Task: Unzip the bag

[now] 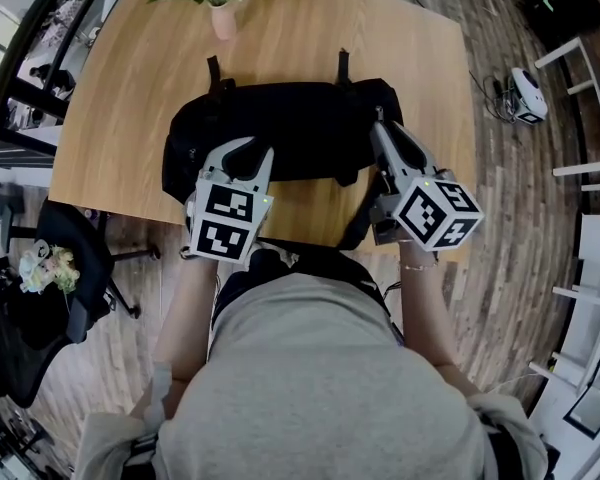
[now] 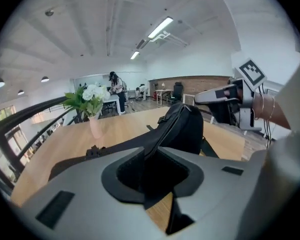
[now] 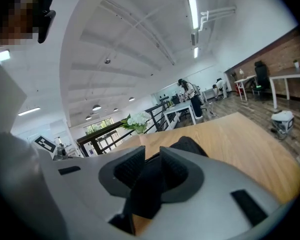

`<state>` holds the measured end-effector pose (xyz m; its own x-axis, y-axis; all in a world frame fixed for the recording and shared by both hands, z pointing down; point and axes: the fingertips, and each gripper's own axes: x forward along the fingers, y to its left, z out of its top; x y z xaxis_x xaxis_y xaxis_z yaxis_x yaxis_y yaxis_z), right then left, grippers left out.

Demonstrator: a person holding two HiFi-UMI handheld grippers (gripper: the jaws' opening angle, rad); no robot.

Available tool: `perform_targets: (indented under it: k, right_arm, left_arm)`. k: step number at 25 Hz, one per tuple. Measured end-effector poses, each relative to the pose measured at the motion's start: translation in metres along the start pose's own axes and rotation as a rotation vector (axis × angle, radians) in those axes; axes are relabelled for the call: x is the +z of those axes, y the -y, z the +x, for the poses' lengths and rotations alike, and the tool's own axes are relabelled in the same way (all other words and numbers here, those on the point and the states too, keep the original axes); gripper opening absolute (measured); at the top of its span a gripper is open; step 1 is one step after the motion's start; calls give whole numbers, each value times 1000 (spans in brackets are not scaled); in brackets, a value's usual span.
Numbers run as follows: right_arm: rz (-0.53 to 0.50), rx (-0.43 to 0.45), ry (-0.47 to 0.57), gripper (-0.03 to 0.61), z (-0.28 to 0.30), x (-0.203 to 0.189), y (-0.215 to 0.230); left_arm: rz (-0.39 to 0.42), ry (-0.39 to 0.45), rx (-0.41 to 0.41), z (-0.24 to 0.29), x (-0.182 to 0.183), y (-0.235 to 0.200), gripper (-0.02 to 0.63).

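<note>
The table (image 1: 130,118) carries the bag (image 1: 300,118) along its near edge, lengthwise before the person. That likely puts the zip line side to side, one end for each tool. Its two straps point toward the far edge.

The left gripper (image 2: 150,153) sits over the bag's left near part with its jaws apart. A fold of black fabric stands between them but looks unpinched.

The right gripper (image 3: 152,152) is at the bag's right end, also loosened, with fabric in the gap. Probably one is meant to steady the cloth while the other pulls. No slider can be made out.

The vase (image 1: 223,18) stands at the far edge, well clear.
</note>
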<state>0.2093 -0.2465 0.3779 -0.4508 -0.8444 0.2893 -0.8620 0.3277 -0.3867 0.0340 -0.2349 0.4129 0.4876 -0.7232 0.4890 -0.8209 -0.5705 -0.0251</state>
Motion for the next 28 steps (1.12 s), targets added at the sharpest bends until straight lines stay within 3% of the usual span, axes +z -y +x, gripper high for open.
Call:
perform_targets:
  k: [7,14,21,28]
  right_arm:
    - [-11,93,-58,104,15,-25,-45]
    - [-33,206,-92,103,23,-41,-93]
    - [-66,269,-124,21,29,-52,-121]
    - [-95,302,-180,6,29,-69,-135]
  left_arm:
    - [-185,54,31,-20,-5,-11,77]
    - [-253,92,29,-35,-5,-18,75]
    - [-305,144,-56,-44,0,-13,57]
    - [-361,93,-71,-43,-12,-10,48]
